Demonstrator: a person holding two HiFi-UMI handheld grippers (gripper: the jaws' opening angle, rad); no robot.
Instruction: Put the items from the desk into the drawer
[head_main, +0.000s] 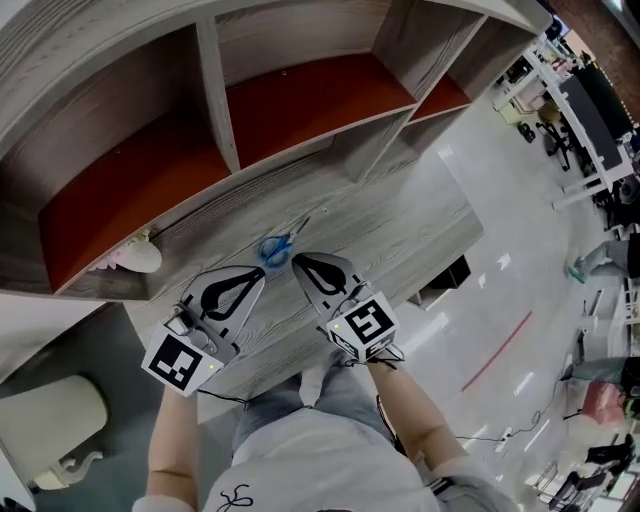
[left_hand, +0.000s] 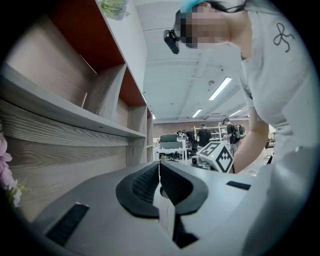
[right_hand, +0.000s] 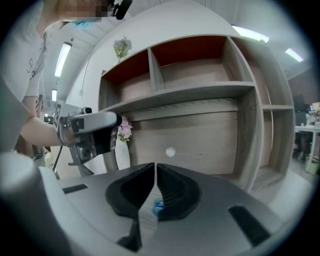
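Observation:
Blue-handled scissors (head_main: 277, 247) lie on the grey wooden desk (head_main: 400, 225), just beyond both gripper tips. My left gripper (head_main: 260, 274) is shut with nothing in it, its tip just left of the scissors. My right gripper (head_main: 296, 261) is also shut and holds nothing; a bit of the blue handle (right_hand: 157, 206) shows through the gap under its jaws. In the left gripper view my left gripper (left_hand: 159, 164) points along the desk past the shelf unit. In the right gripper view my right gripper (right_hand: 155, 165) points at the shelf back wall. No drawer is visible.
A shelf unit with red back panels (head_main: 300, 100) stands on the desk's far side. A white vase with pink flowers (head_main: 135, 255) sits at the desk's left end, also seen as the vase (right_hand: 122, 150). A small white knob (right_hand: 170, 151) is on the wall panel.

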